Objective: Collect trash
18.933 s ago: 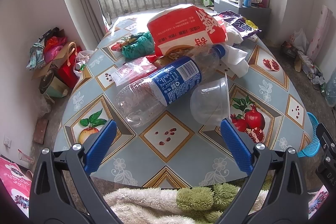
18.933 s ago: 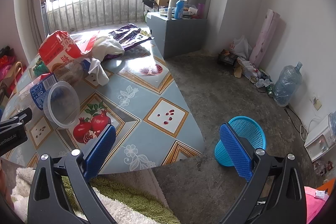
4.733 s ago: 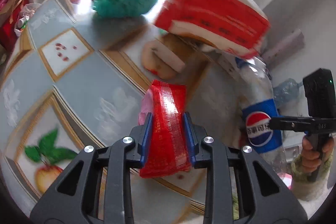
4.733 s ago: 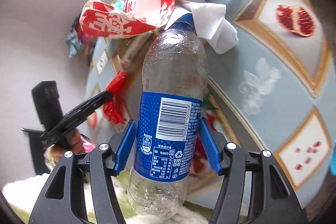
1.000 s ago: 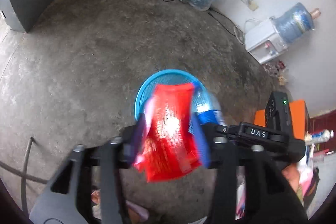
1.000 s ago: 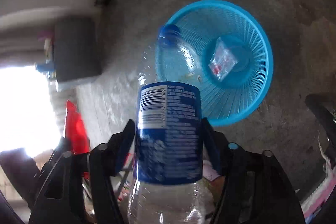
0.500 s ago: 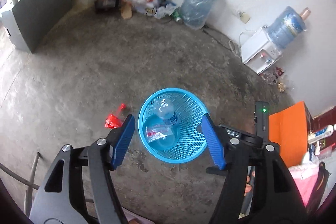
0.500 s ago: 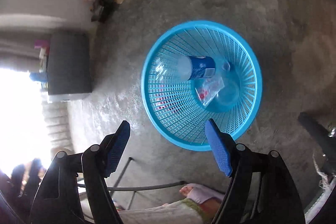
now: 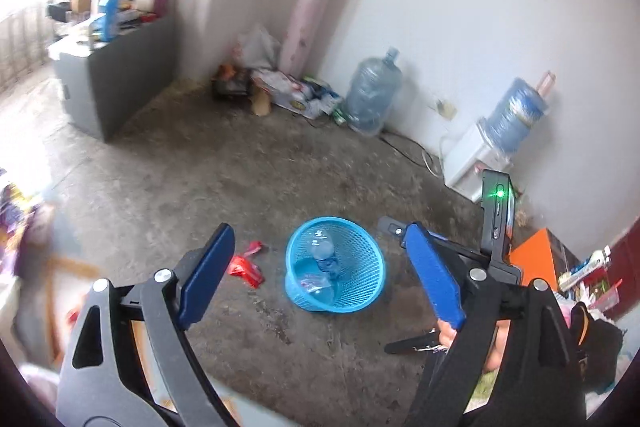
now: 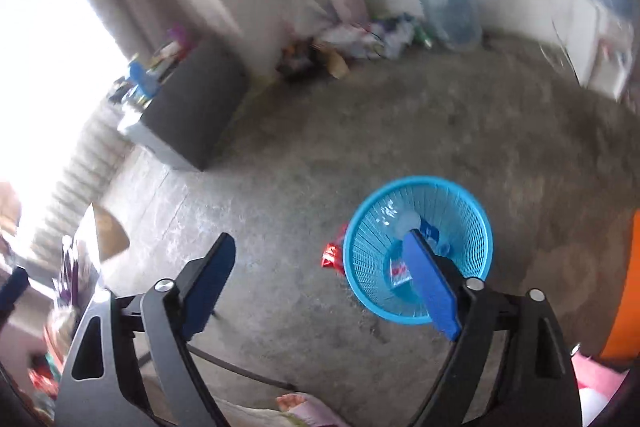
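Note:
A blue mesh basket (image 9: 362, 291) stands on the concrete floor; it also shows in the right wrist view (image 10: 460, 199). Inside it lie a clear plastic bottle with a blue label (image 9: 325, 255) (image 10: 424, 227) and a small clear wrapper (image 9: 310, 282). A red wrapper (image 9: 246, 264) lies on the floor just left of the basket, outside it (image 10: 331, 254). My left gripper (image 9: 320, 273) is open and empty, high above the basket. My right gripper (image 10: 318, 283) is open and empty too, and its body shows in the left wrist view (image 9: 496, 227).
A grey cabinet (image 9: 116, 67) with clutter on top stands by the window. Water jugs (image 9: 372, 95), a white dispenser (image 9: 472, 155), a pink roll (image 9: 312, 15) and floor litter line the wall. An orange box (image 9: 536, 259) stands right of the basket. The table edge (image 10: 104, 227) is at left.
Both grippers have lifted and tilted up away from the basket, which now looks smaller. The bottle stays in the basket and the red wrapper stays on the floor beside it.

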A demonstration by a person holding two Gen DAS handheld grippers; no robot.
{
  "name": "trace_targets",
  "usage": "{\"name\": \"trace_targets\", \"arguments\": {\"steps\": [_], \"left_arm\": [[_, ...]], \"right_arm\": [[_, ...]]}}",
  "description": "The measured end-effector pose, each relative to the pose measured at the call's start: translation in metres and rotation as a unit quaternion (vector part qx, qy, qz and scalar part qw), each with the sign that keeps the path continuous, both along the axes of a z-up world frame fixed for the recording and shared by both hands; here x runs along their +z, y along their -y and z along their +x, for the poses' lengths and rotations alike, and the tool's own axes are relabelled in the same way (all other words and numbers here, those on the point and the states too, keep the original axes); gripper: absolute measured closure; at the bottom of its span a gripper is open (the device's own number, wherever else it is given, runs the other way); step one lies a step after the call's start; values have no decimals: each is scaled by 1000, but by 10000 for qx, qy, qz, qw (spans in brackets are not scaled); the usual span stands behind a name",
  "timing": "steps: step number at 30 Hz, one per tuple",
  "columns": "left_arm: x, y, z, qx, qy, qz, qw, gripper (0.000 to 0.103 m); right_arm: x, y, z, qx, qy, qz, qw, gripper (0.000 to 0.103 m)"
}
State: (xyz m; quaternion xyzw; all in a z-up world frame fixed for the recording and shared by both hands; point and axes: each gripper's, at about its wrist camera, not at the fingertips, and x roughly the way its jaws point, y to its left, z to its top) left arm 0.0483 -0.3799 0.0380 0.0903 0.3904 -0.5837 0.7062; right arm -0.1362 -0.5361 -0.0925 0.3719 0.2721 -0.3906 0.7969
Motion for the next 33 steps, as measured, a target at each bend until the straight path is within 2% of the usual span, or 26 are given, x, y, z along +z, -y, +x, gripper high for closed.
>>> {"name": "trace_targets", "arguments": {"steps": [5,10,14,16,18,22,27,30,33], "left_arm": [[17,-62,13,465,78,30,9989,17],[30,-125,45,970,4,36,9953,15],[38,-182,80,1585,-97,-123,9872,15],[43,-211,95,1903,-145,-317,9811,13],[48,-245,113,2335,-98,-466,9712,12],[52,-298,140,3042,-81,-690,9501,12],[47,-358,176,3886,-518,-836,9161,12],[42,-386,192,4391,-656,-783,8926,12],[39,-400,206,4715,-665,-695,8766,12]], "right_arm": [[3,-20,30,737,-75,-142,9972,18],[-22,-26,78,1478,-256,58,9887,18],[-69,-16,134,1846,-654,327,9801,18],[-107,-6,171,2041,-987,537,9725,18],[-152,1,208,2175,-1490,637,9625,18],[-245,18,260,2295,-2064,1144,9443,18],[-348,60,290,1849,-2675,1561,9327,18],[-392,89,298,1525,-2841,1798,9294,18],[-428,110,303,1227,-2961,2116,9233,18]]}}
